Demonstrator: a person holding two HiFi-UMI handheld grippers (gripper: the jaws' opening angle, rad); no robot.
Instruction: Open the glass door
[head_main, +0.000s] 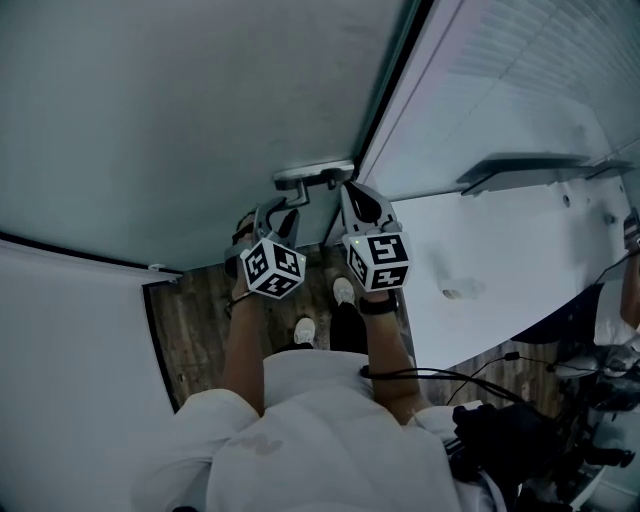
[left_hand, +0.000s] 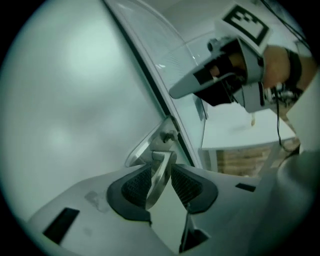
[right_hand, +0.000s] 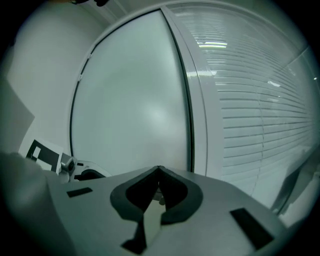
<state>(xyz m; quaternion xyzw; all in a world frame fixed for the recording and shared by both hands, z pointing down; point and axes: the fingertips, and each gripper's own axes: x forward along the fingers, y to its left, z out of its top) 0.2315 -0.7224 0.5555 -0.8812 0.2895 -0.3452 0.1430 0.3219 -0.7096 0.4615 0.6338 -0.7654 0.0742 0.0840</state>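
Frosted pale glass fills nearly everything ahead of me: the glass door is one wide milky panel, edged on its right by a dark frame strip. Past that strip stands a white wall with horizontal blinds.

On the head view, the door's metal handle sits at the frame edge, just beyond both sets of fingertips.

My left gripper points at the handle from below. In the left gripper view its jaws stand apart, at a middling width, and the silver lever of the handle runs upright between the two dark ribbed pads. The lever lies close against the left-hand pad, while a clear gap shows at the right-hand pad, so nothing is clamped.

My right gripper sits just beside the left one, its tip near the handle's right end. In the right gripper view its jaws are pressed together with nothing between them, and the frosted panel lies straight ahead of the tips.

Behind the fingers, dark wood floor shows, with a white shoe on it. To the right of the fingers is a white tabletop.
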